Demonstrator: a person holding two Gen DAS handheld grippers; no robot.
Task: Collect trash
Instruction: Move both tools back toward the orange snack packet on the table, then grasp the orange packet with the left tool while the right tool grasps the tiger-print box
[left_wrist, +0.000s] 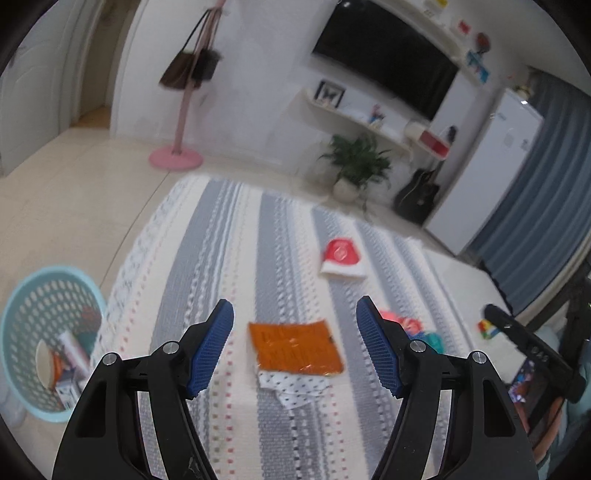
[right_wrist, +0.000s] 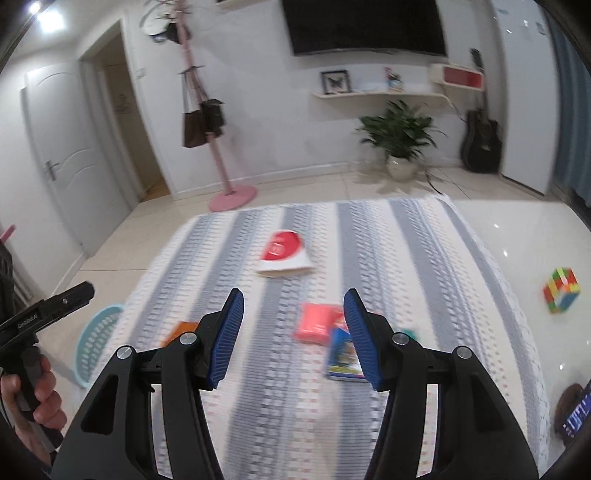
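Left gripper (left_wrist: 294, 332) is hovering with jaws wide and empty above the striped rug (left_wrist: 207, 258); an orange wrapper (left_wrist: 295, 349) is lying between its fingers in view, over a dotted white scrap (left_wrist: 291, 391). A red-and-white packet (left_wrist: 341, 258) is resting at 12 o'clock, and the blue basket (left_wrist: 22, 332), holding trash, is sitting at 9 o'clock. Right gripper (right_wrist: 293, 334) is standing moderately open, empty, over a pink packet (right_wrist: 314, 321) and a blue packet (right_wrist: 341, 356); a colour cube (right_wrist: 561, 290) is lying at 3 o'clock.

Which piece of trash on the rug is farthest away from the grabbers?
The red-and-white packet. It lies alone farther up the striped rug, beyond the orange wrapper and pink packet.
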